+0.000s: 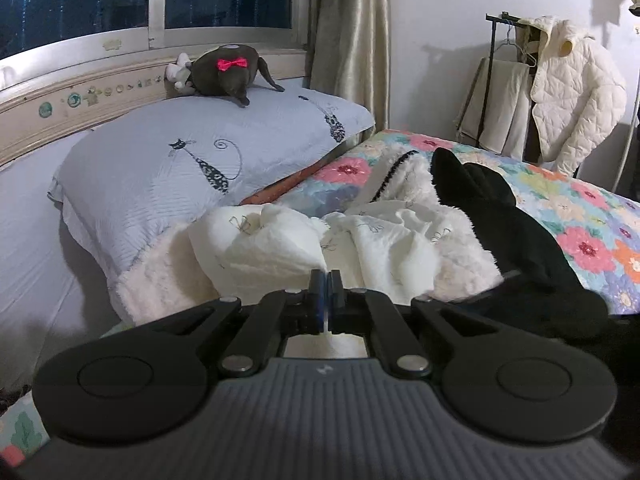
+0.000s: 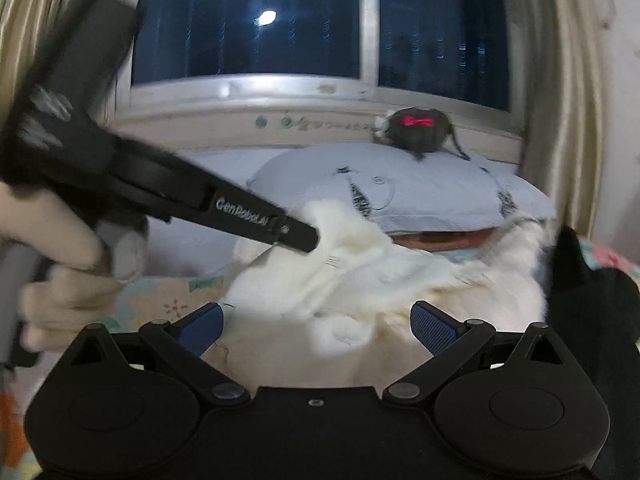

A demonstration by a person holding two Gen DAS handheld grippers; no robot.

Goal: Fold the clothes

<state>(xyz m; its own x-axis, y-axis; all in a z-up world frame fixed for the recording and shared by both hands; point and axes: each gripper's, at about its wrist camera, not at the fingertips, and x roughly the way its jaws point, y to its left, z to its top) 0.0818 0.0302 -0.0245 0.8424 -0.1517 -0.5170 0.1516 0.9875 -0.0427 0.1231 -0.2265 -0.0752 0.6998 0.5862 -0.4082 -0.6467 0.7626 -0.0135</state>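
While the left wrist view is looking over the bed, the left gripper (image 1: pixel 324 280) is pinching its blue pads closed on a fold of the crumpled fluffy white garment (image 1: pixel 360 240), which is lying on the floral quilt (image 1: pixel 580 224) beside a black fleece garment (image 1: pixel 512 216). Seen from the right wrist, the right gripper (image 2: pixel 316 324) is hovering wide open over that white garment, gripping nothing.

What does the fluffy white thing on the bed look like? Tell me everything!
The white fleece garment looks soft and fuzzy, with tiny dark line drawings on its smoother side. It lies crumpled in a heap on the flowery quilt, touching the cat pillow and a black garment. The left gripper is pinching its edge.
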